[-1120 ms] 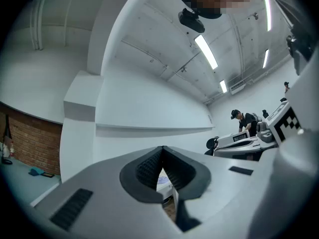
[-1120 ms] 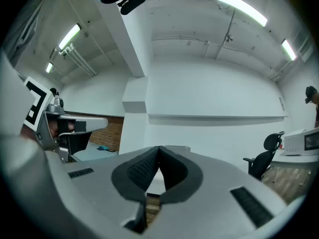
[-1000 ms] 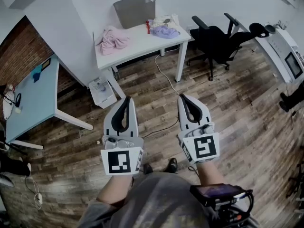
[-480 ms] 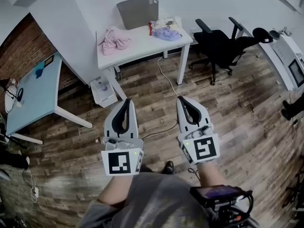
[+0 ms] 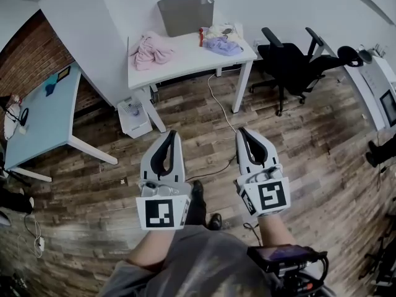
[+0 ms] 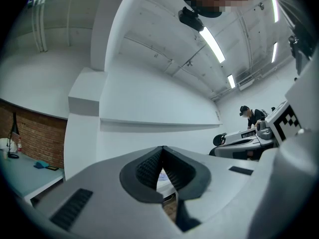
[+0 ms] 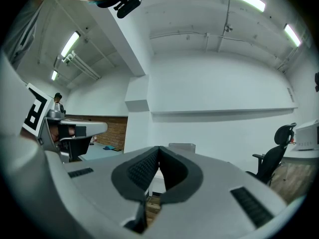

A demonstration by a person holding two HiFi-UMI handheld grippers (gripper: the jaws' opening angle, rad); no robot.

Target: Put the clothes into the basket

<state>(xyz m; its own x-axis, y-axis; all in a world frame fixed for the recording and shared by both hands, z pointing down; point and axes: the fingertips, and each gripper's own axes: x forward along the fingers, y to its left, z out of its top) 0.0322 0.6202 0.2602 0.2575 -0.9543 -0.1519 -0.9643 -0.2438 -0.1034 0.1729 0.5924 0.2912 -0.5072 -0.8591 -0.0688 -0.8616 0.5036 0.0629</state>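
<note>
— How do the two grippers stand?
— The left gripper [image 5: 171, 133] and the right gripper [image 5: 242, 131] both have their jaws pressed together and hold nothing.
— And the clothes?
— Two heaps lie on the white table [image 5: 185, 64], well apart from the grippers: a crumpled pink heap [image 5: 150, 49] and a lilac-and-white heap [image 5: 221, 42]. One grey basket [image 5: 184, 14] stands behind them.

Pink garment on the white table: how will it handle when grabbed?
Probably floppy: the pink garment lies crumpled in soft folds, so it should drape from a pinch. Likely light for its bulk. It sits near the white table edge, so a push may bunch it or slide it off.
</note>
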